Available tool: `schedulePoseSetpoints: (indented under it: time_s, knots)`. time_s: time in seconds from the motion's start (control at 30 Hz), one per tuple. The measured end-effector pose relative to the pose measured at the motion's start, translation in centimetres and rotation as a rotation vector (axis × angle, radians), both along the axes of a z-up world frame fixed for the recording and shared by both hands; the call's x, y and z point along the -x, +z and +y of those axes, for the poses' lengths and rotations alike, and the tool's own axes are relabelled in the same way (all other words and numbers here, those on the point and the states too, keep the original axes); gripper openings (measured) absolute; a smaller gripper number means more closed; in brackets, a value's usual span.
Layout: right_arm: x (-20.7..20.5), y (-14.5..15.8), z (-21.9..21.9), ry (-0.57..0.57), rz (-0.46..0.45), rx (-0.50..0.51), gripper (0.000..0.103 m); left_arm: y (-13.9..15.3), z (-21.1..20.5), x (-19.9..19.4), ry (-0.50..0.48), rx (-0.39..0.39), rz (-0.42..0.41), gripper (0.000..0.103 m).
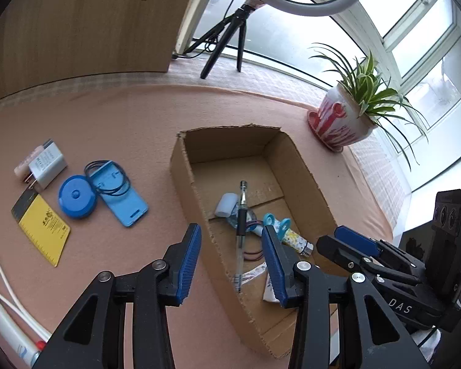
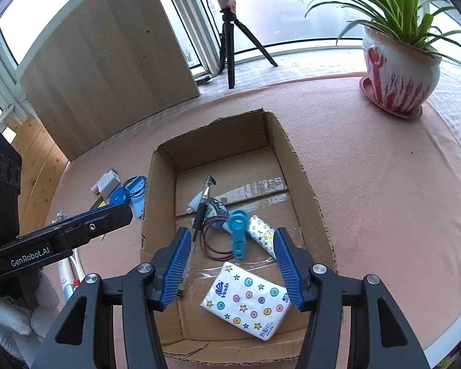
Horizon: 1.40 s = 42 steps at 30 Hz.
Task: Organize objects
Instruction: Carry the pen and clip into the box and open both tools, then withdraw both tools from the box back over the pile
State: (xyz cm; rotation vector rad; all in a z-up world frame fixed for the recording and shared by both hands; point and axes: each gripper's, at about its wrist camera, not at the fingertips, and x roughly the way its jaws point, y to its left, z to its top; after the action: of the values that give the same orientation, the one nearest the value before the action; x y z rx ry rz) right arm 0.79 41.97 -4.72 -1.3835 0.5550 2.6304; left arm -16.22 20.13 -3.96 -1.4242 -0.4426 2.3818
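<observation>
Two tools hover over the box [image 2: 304,190] on the pink bench [image 2: 384,190]: the left tool [image 1: 230,258] and the right tool [image 2: 230,264] both stand wide and hold nothing. Inside the box lie a pen [image 1: 241,224], a blue clip [image 2: 238,233], a wire loop [image 2: 213,243] and a tissue pack [image 2: 246,301]. Left of the box, on the bench, lie a charger [image 1: 47,166], a blue disc [image 1: 76,196], a blue case [image 1: 120,193] and a yellow card [image 1: 44,227].

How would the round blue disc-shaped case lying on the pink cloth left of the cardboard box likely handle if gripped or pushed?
The round blue plastic case looks rigid and smooth, so pads may slip on its curved rim. It lies flat, so it will probably slide, not roll. It touches the light blue phone case, so a push would likely shift that too.
</observation>
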Motion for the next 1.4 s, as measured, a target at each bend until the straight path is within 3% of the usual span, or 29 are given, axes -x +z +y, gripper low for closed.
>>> schedulePoseSetpoints:
  time_s: [0.1, 0.27, 0.67, 1.0, 1.23, 1.4]
  knots:
    - [0.5, 0.5, -1.3, 0.041, 0.012, -0.015, 0.054, -0.1, -2.4, -1.3, 0.045, 0.010, -0.007, 0.058]
    - [1.7, 0.8, -4.3, 0.120, 0.024, -0.029, 0.055, -0.3, -6.7, -4.2, 0.104, 0.073, -0.003, 0.062]
    - [5.7, 0.6, -13.6, 0.371, 0.083, -0.112, 0.059, -2.4, -18.8, -12.8, 0.320, 0.150, -0.083, 0.072]
    - [11.3, -2.5, -20.8, 0.580, -0.045, -0.136, 0.059, -4.1, -24.8, -20.0, 0.454, 0.141, -0.148, 0.073]
    - [13.9, -4.7, -25.2, 0.709, -0.092, -0.178, 0.059, -4.3, -27.7, -22.6, 0.526, 0.121, -0.155, 0.073]
    - [15.8, -5.9, -26.6, 0.732, -0.125, -0.201, 0.059, -4.4, -29.0, -23.4, 0.554, 0.106, -0.161, 0.073]
